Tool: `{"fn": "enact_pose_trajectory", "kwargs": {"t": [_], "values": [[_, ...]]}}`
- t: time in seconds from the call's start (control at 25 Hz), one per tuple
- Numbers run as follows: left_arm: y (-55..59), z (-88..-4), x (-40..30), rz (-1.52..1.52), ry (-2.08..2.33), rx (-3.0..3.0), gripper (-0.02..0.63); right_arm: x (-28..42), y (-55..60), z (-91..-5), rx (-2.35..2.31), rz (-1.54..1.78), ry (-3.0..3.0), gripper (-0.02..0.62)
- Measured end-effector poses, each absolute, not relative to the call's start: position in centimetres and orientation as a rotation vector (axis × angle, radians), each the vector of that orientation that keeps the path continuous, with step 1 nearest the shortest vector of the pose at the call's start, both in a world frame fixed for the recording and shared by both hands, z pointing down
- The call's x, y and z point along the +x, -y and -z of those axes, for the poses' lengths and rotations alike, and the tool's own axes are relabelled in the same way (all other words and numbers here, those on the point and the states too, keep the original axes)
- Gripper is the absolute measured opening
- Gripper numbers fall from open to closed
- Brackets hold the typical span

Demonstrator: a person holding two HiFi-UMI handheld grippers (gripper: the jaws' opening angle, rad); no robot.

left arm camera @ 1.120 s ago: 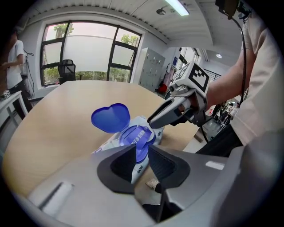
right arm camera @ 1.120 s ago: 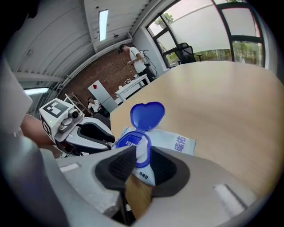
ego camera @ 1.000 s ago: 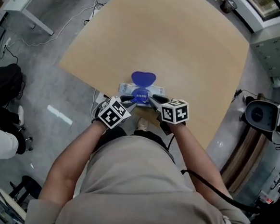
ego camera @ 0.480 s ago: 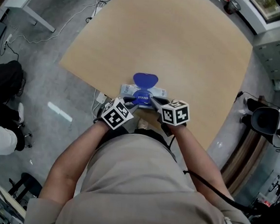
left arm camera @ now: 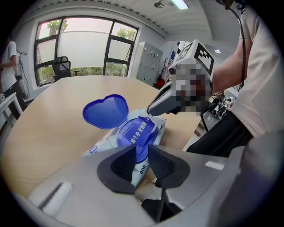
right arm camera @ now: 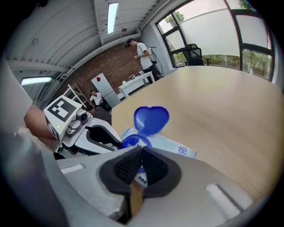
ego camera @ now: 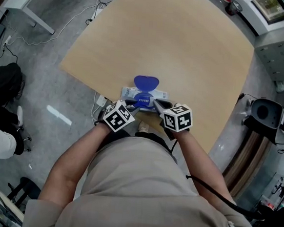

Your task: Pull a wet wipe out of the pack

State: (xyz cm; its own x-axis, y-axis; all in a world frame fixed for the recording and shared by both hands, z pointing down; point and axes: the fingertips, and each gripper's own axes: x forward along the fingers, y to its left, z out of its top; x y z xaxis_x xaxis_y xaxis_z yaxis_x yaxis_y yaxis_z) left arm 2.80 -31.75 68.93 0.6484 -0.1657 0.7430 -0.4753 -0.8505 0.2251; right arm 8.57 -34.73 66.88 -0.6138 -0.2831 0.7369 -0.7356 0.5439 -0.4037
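The pale wooden counter (ego camera: pixel 176 49) fills the far part of the scene, and the person's torso (ego camera: pixel 136 183) fills the near part. The wet wipe pack (ego camera: pixel 161 94) lies flat at the counter's near edge, its blue heart-shaped lid (ego camera: pixel 145 81) flipped open toward the far side. The left claw (left arm camera: pixel 143 153) is narrow, its pads closed on the pack's near-left end. The right claw (right arm camera: pixel 142 155) is pressed fully together, and its tip rests at the pack's blue label just right of the opening.
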Motion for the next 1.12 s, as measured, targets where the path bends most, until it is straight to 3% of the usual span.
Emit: {"fn": "enact_pose_trajectory", "kwargs": {"t": [1.12], "values": [[30.9, -69.2, 2.5, -1.041, 0.490, 2.494, 0.083, 9.0, 35.1, -55.9, 0.987, -0.724, 2.317, 0.003]]}}
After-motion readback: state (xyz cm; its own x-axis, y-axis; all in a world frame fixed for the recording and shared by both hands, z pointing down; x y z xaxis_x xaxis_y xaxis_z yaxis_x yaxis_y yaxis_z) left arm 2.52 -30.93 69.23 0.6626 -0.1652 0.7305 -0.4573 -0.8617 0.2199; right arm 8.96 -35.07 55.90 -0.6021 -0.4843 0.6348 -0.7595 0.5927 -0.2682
